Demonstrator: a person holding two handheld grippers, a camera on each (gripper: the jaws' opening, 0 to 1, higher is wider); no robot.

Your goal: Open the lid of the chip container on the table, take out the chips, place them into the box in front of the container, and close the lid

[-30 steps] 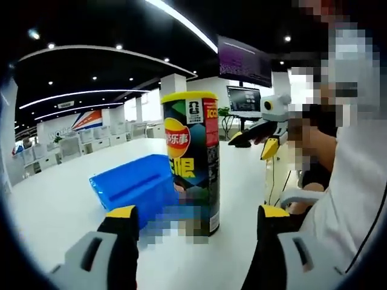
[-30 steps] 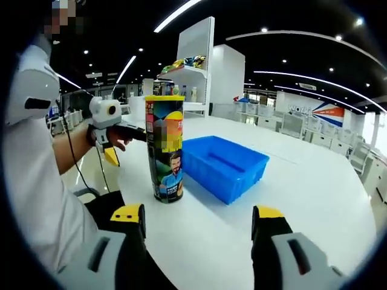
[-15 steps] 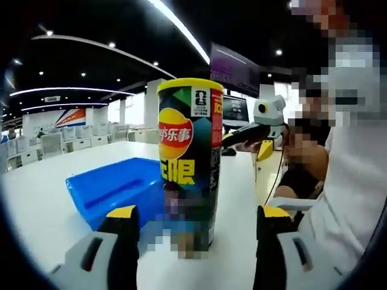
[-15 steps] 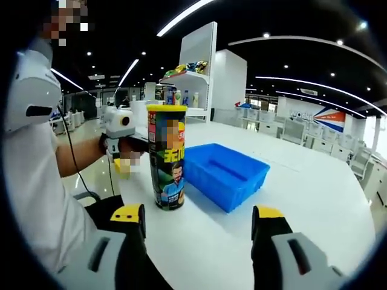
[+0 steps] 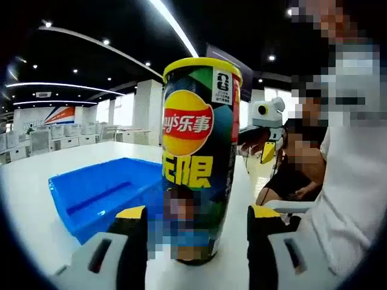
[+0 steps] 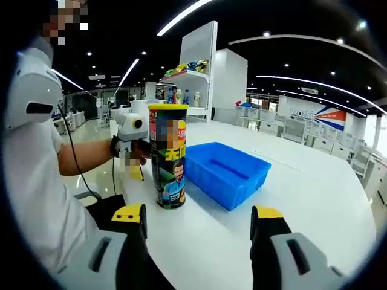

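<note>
Chip container (image 5: 199,163) stands lidded between the left tool's (image 5: 196,220) wide jaws.

This is a large open-plan hall, something like a showroom or office floor, with a dark ceiling crossed by long curved light strips (image 6: 314,42) and dotted with small spotlights. A broad white table (image 6: 314,187) fills the near ground, and far behind it stand rows of pale desks and chairs (image 6: 284,124) under a wall with a red and blue logo (image 6: 329,113). A tall white shelf (image 6: 193,75) carries bottles and packets, and a dark screen (image 5: 227,60) hangs overhead.
</note>
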